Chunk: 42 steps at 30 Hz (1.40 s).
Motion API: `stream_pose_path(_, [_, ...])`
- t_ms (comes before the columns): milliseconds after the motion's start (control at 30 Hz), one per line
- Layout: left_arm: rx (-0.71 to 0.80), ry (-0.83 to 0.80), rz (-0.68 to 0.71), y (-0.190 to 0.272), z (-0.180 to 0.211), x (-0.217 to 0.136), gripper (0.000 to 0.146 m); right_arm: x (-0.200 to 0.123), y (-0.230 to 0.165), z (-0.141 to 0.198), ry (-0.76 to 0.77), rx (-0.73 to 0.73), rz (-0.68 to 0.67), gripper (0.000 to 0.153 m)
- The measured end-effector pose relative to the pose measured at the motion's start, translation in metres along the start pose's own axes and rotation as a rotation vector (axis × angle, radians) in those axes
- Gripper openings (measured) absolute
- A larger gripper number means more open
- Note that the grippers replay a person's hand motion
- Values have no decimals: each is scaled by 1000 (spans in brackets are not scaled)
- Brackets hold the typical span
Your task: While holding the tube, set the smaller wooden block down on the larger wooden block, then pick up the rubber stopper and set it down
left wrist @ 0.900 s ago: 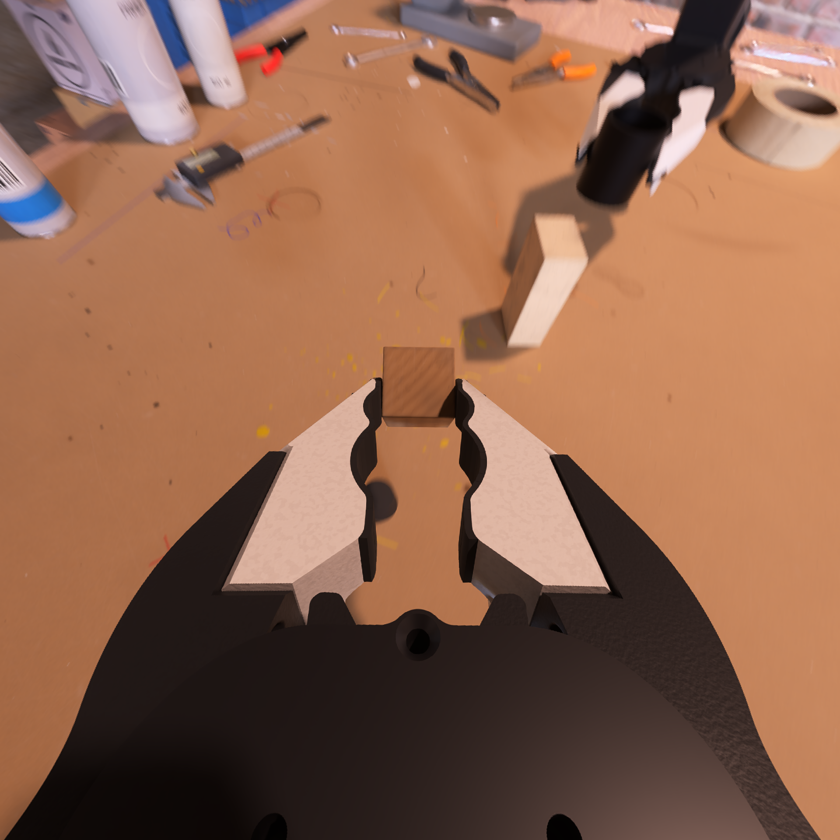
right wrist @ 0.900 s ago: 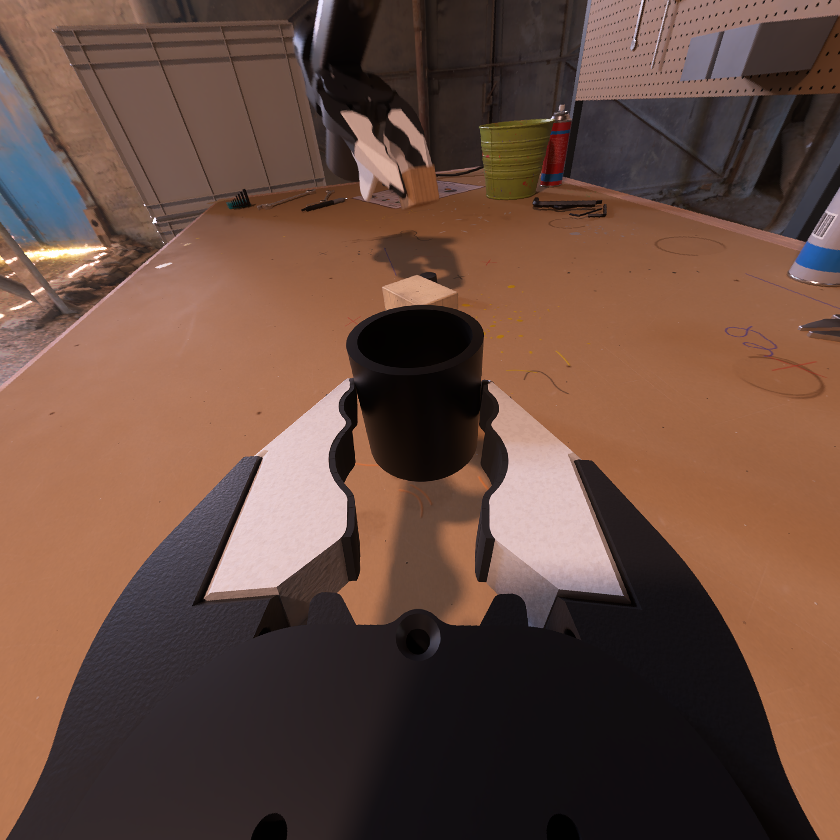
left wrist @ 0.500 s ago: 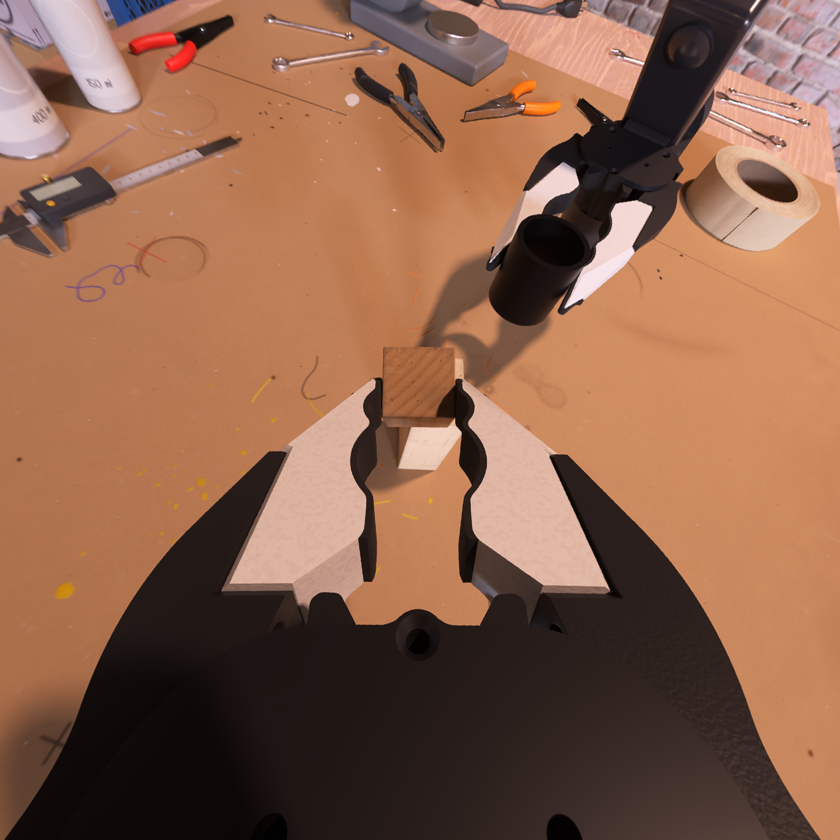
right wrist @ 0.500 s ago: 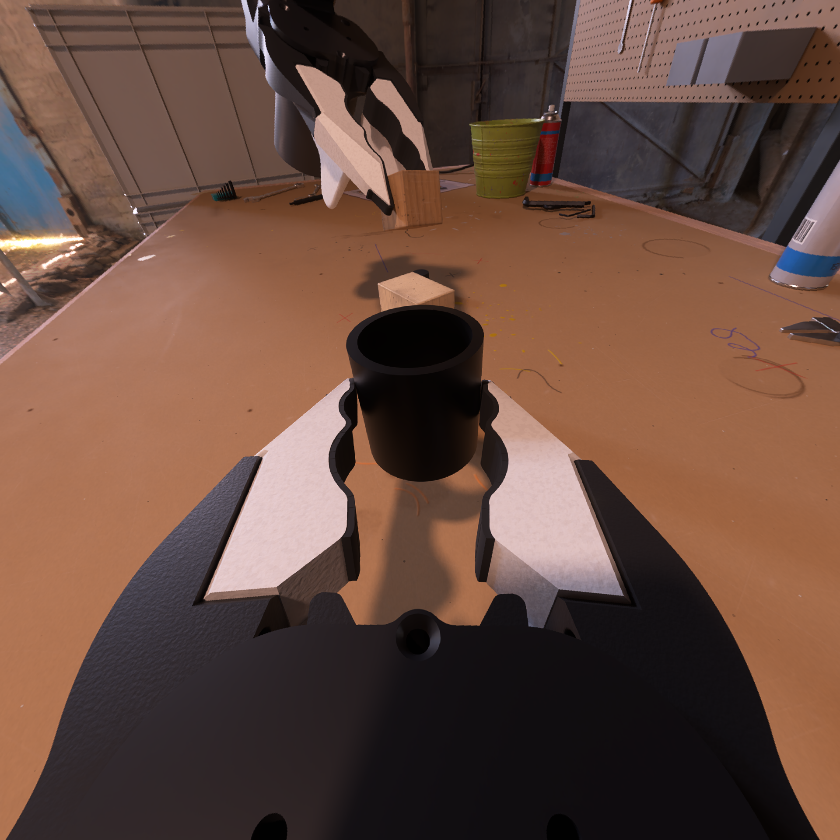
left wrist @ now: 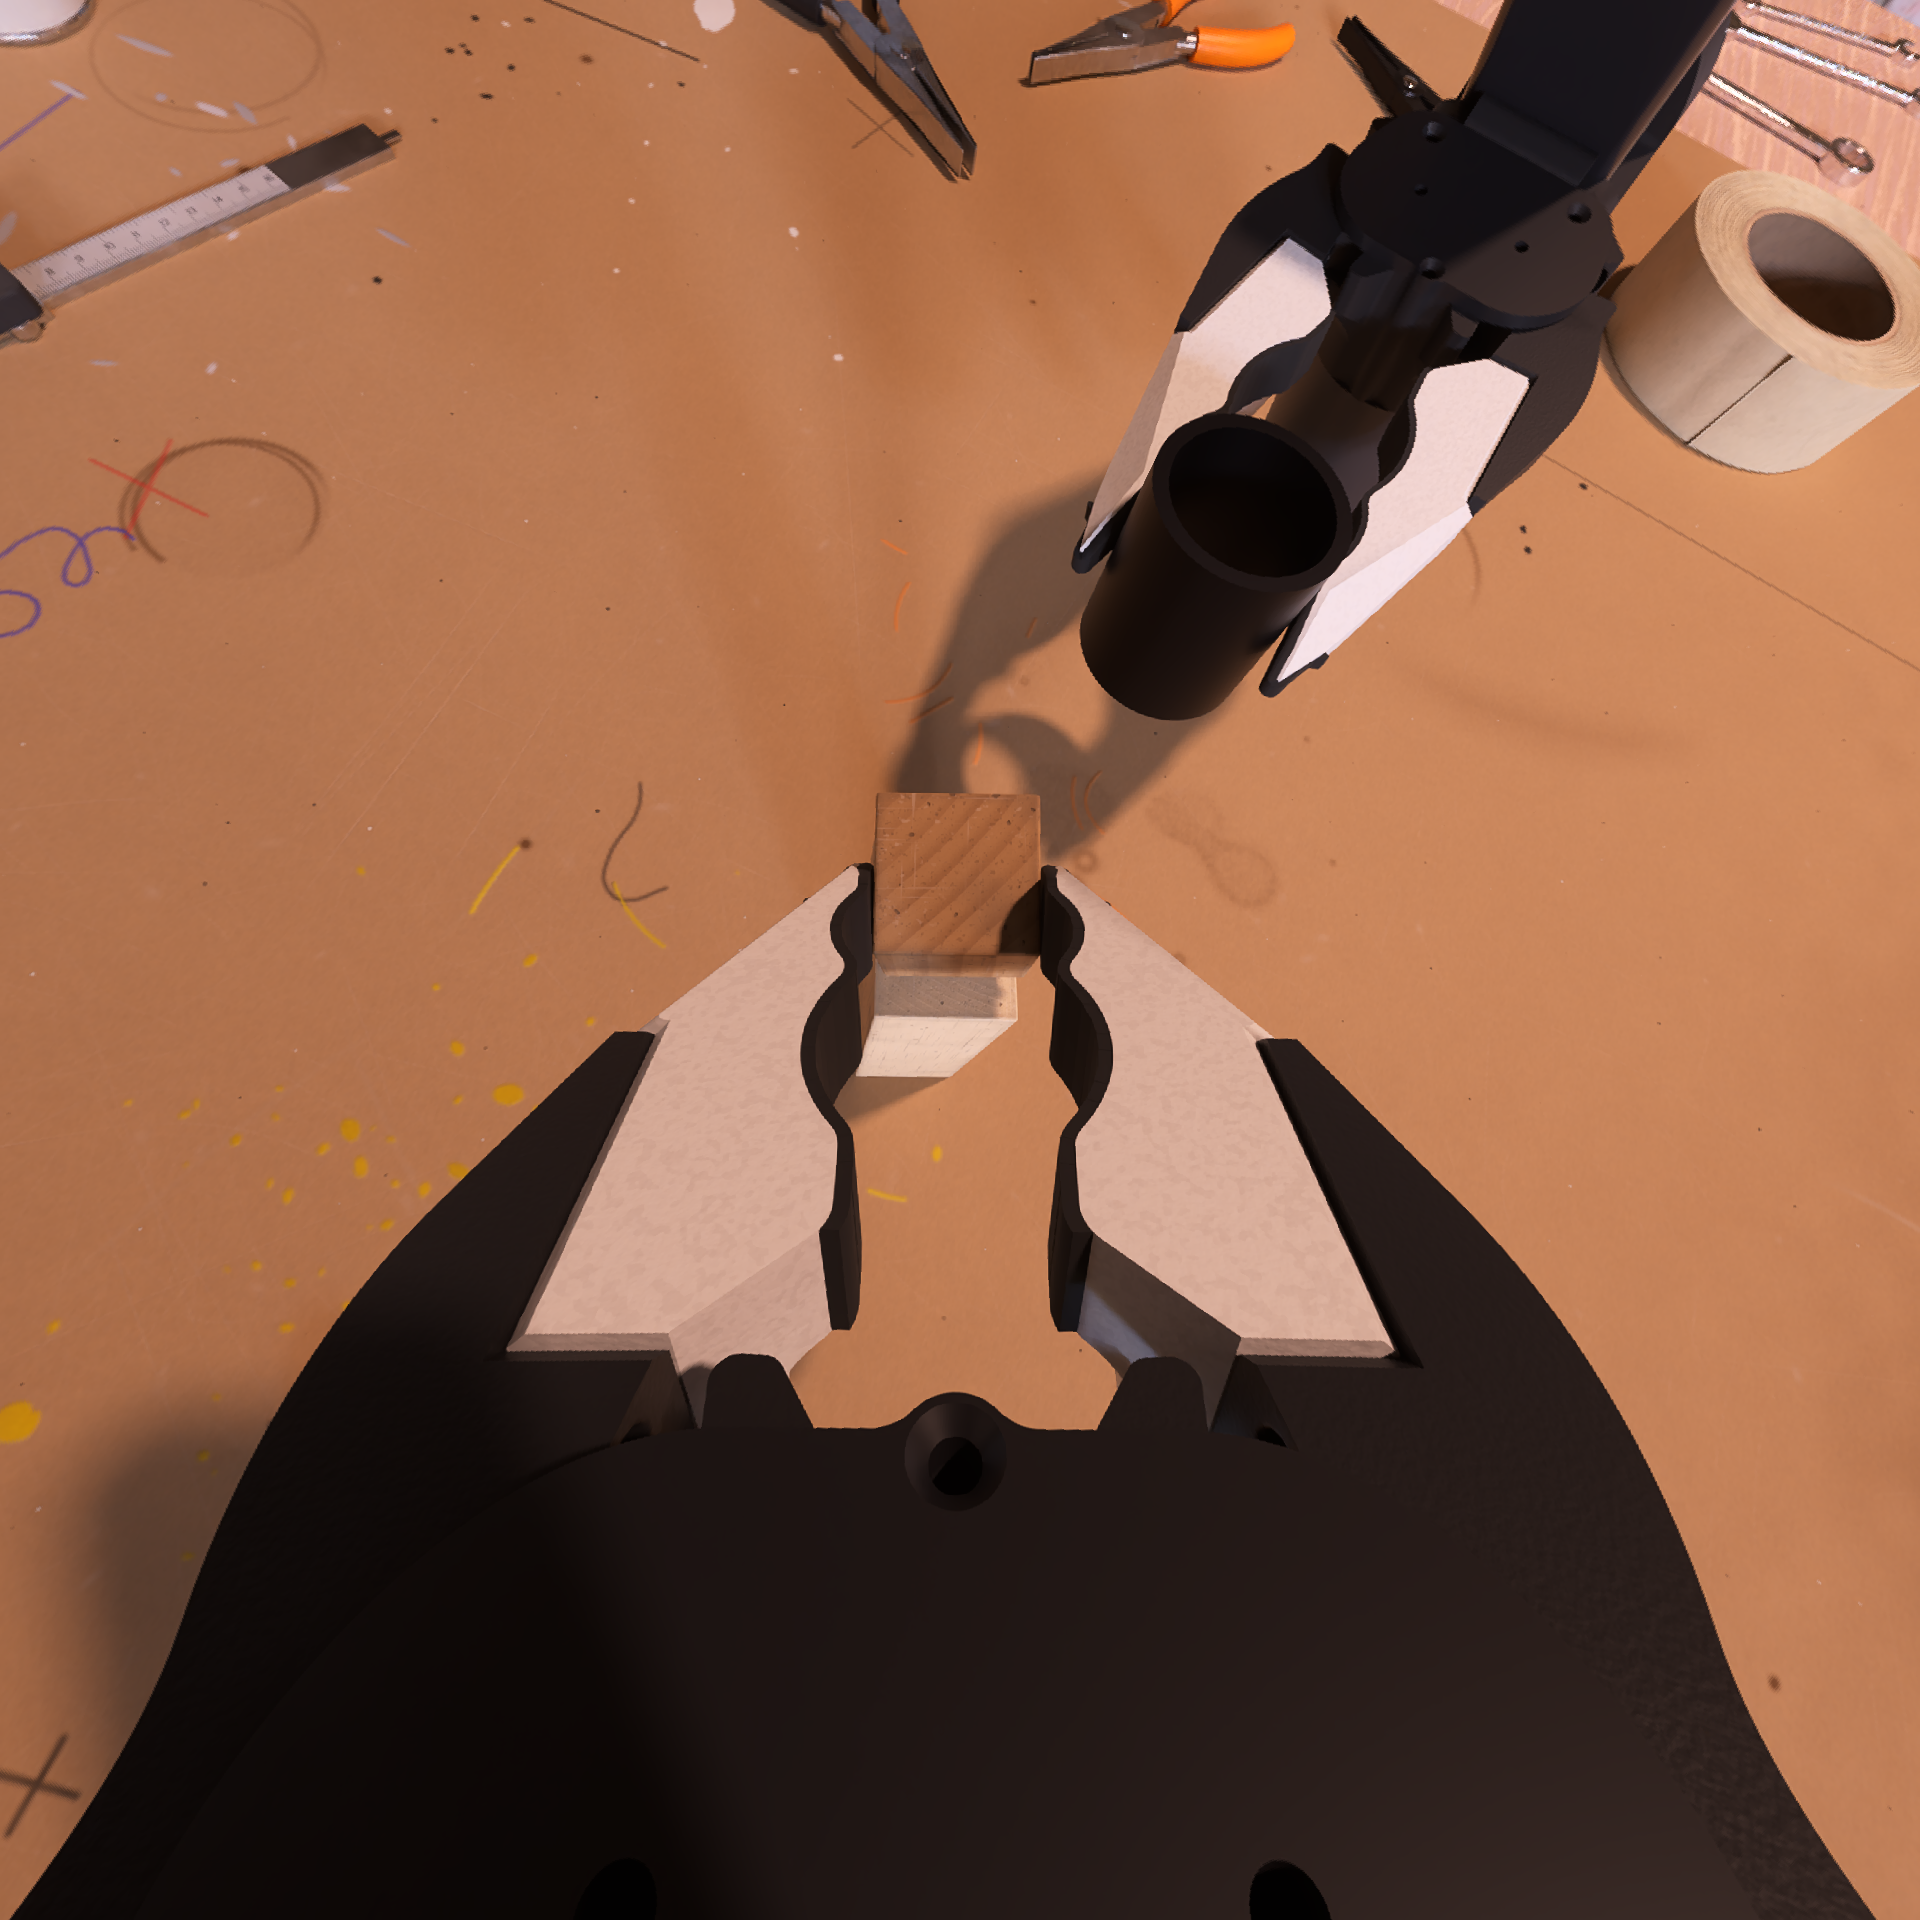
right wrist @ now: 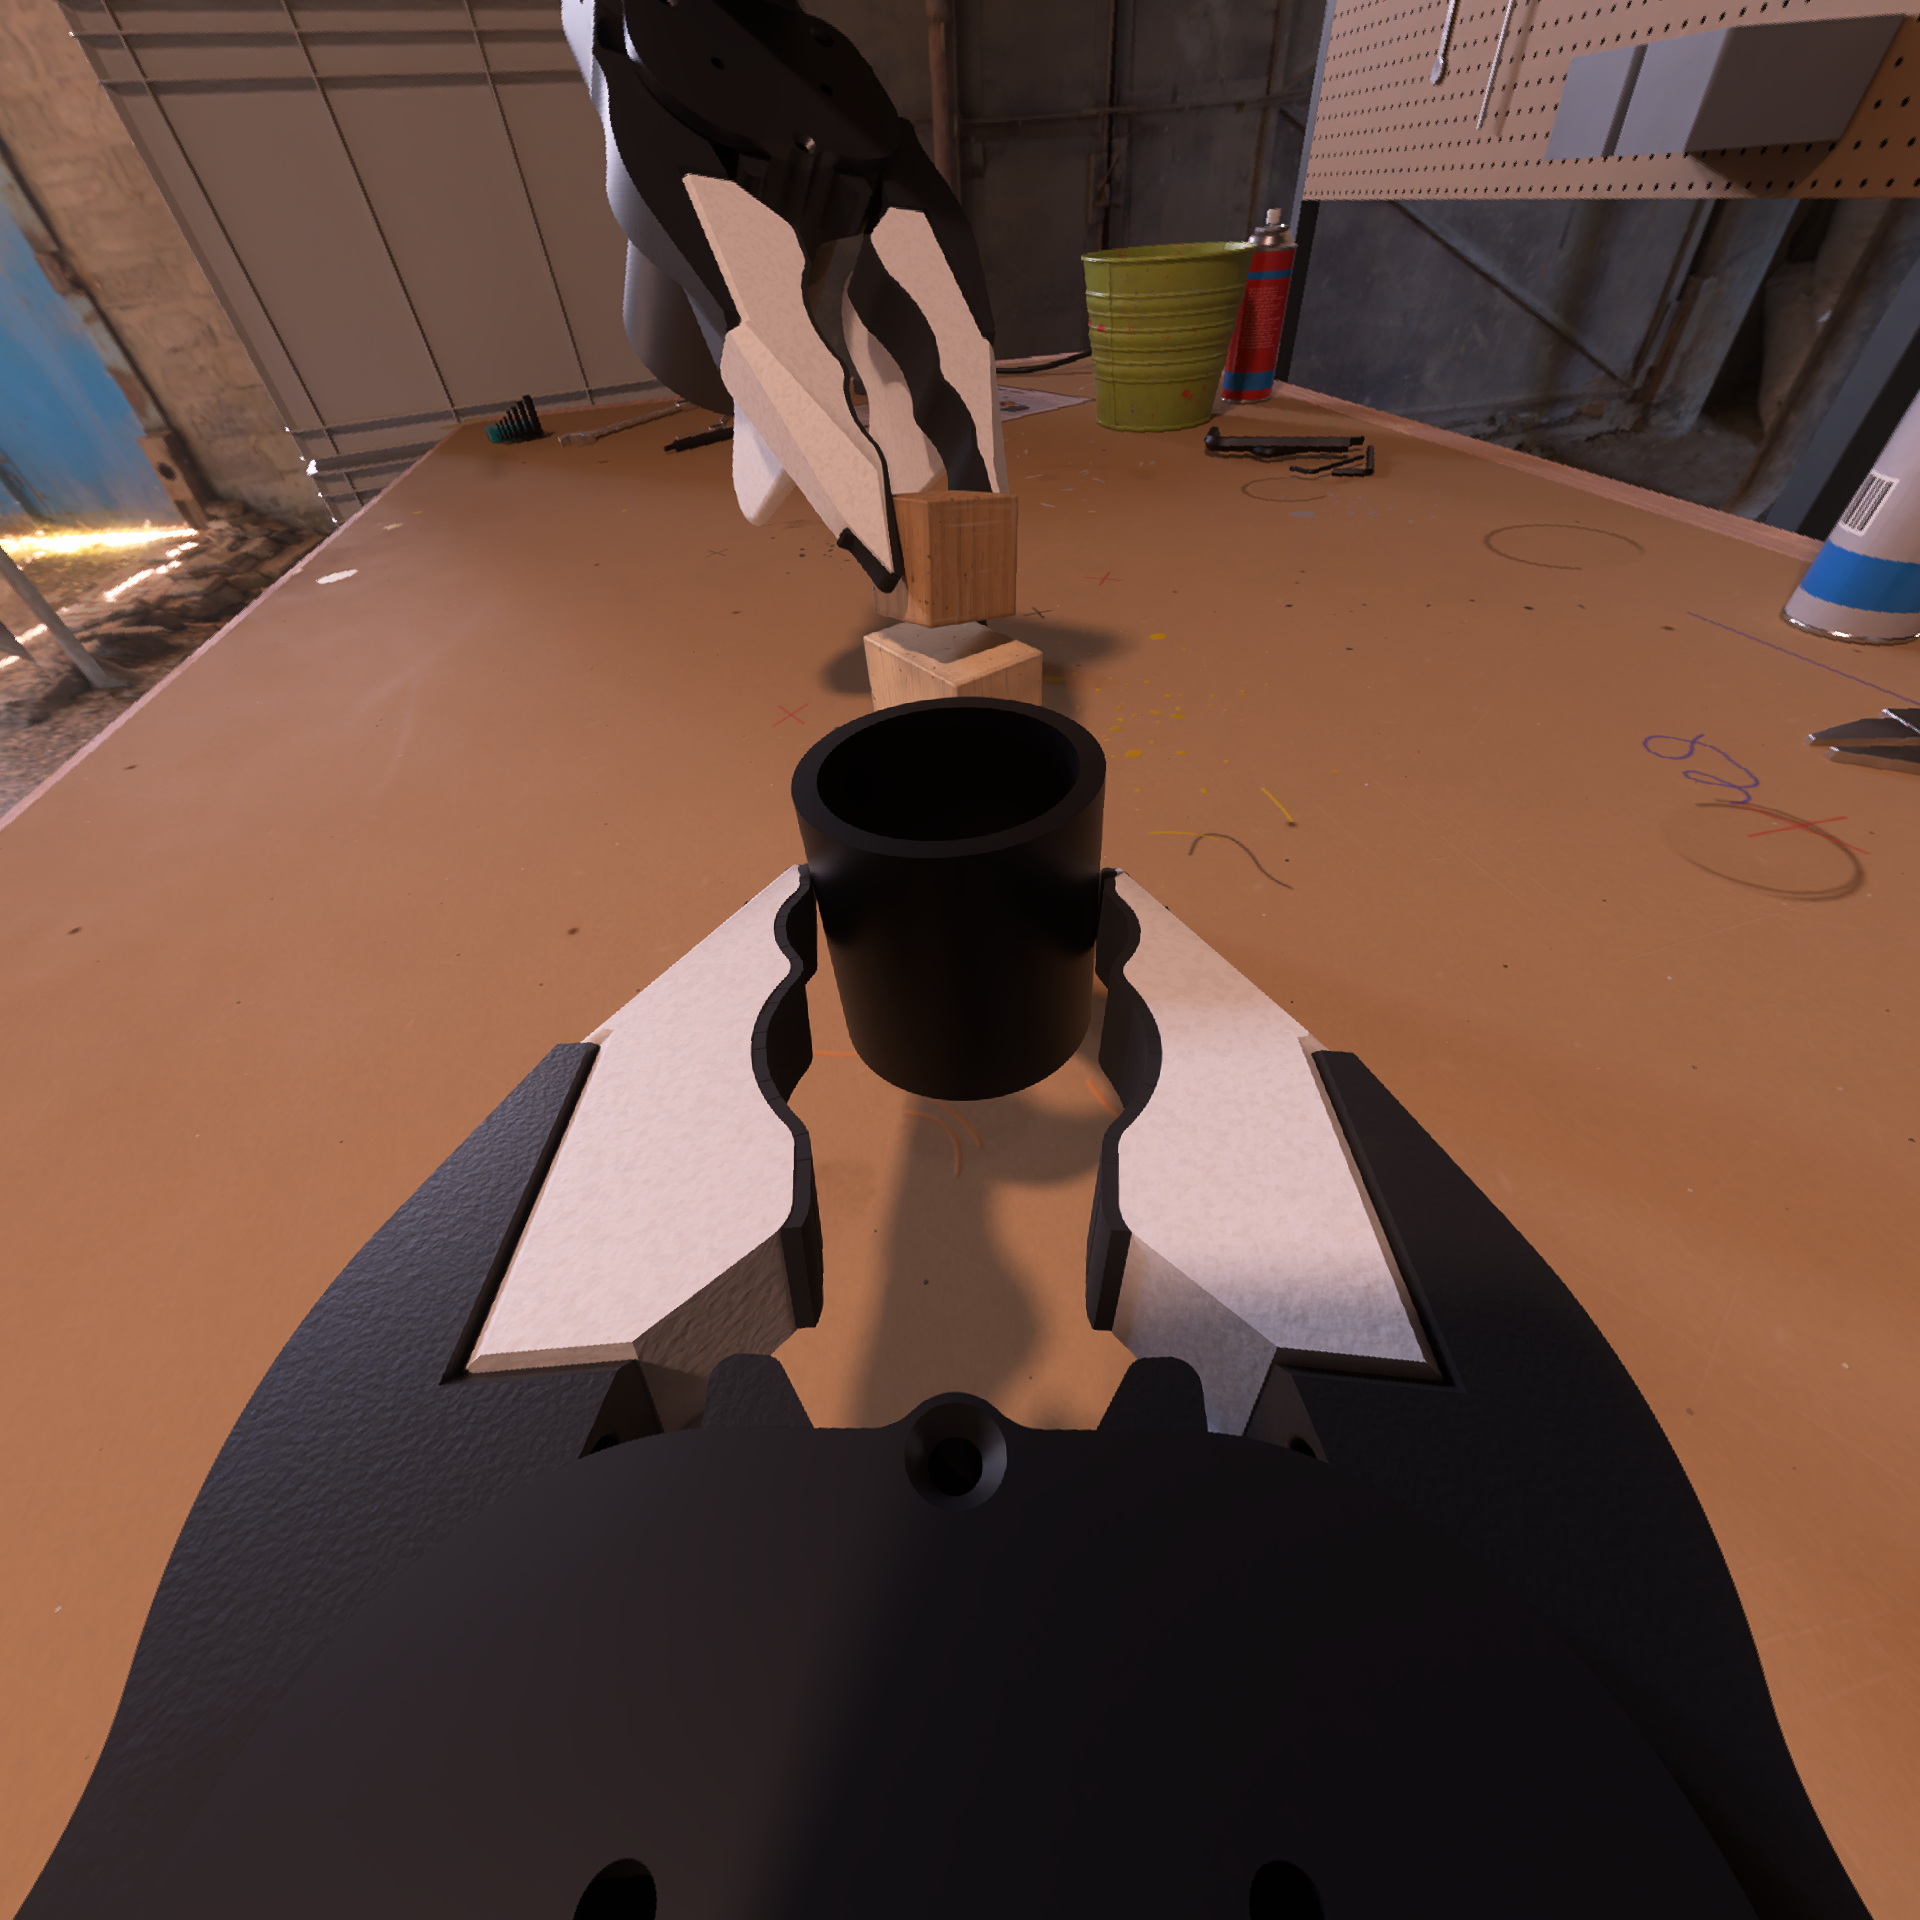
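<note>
My left gripper (left wrist: 954, 883) is shut on the smaller wooden block (left wrist: 956, 873), a brown cube. It holds the cube just above the larger pale wooden block (left wrist: 935, 1023), which lies on the brown bench. In the right wrist view the cube (right wrist: 961, 556) hangs a small gap above the pale block (right wrist: 951, 670), with the left gripper (right wrist: 940, 499) coming down from above. My right gripper (right wrist: 954, 883) is shut on the black tube (right wrist: 951, 904) and holds it upright above the bench; it also shows in the left wrist view (left wrist: 1210, 582). No rubber stopper is visible.
A tape roll (left wrist: 1787, 322), pliers (left wrist: 894, 73), orange-handled pliers (left wrist: 1164, 42) and a caliper (left wrist: 197, 218) lie at the far side of the bench. A green bucket (right wrist: 1164, 332), a spray can (right wrist: 1257, 312), hex keys (right wrist: 1288, 452) and a white-and-blue cartridge (right wrist: 1870, 551) stand farther off.
My left gripper has carried the brown cube over the pale block and lowered it close to its top. The right gripper still holds the tube, nearly still.
</note>
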<state>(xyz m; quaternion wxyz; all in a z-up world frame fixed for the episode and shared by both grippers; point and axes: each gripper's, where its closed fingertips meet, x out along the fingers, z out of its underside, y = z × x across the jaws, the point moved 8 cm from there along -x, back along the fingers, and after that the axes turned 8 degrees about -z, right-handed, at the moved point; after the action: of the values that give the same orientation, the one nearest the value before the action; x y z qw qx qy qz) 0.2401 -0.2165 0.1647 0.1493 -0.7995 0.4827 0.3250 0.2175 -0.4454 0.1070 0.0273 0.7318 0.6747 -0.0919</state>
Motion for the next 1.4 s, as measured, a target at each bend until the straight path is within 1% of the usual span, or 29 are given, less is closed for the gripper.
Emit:
stream_pose_path(233, [-17,6,-7,0,2,4,32,0,0,0,1,0,-3,54])
stream_pose_path(667, [10,8,-39,4,3,6,32,0,0,0,3,4,-7,54])
stream_pose_path(700, [11,11,-41,5,3,6,46,0,0,0,3,4,-7,54])
stream_pose_path(733, [11,14,-40,5,3,6,52,0,0,0,3,3,-7,54])
stream_pose_path(800, [13,16,-37,6,3,4,56,0,0,0,4,3,-7,54])
stream_pose_path(867, [21,28,-43,3,2,-5,62,-1,0,0,7,4,-6,54])
stream_pose_path(933, [20,86,-65,-5,0,-26,69,-1,0,0,11,3,-5,54])
stream_pose_path(1000, [34,163,-118,-20,2,-54,74,-1,0,0,13,3,-6,54])
stream_pose_path(1100, [110,241,-222,-49,22,-93,81,-1,-1,0,10,3,-10,54])
stream_pose_path(1167, [159,252,-239,-70,44,-109,82,0,-1,0,2,4,-14,54])
stream_pose_path(1233, [194,222,-206,-90,69,-114,82,1,-1,0,-6,5,-17,54])
stream_pose_path(1300, [229,169,-152,-105,92,-110,81,1,-1,1,-11,3,-21,54])
stream_pose_path(1400, [262,140,-58,-121,118,-100,74,1,-2,0,-7,-7,-21,54])
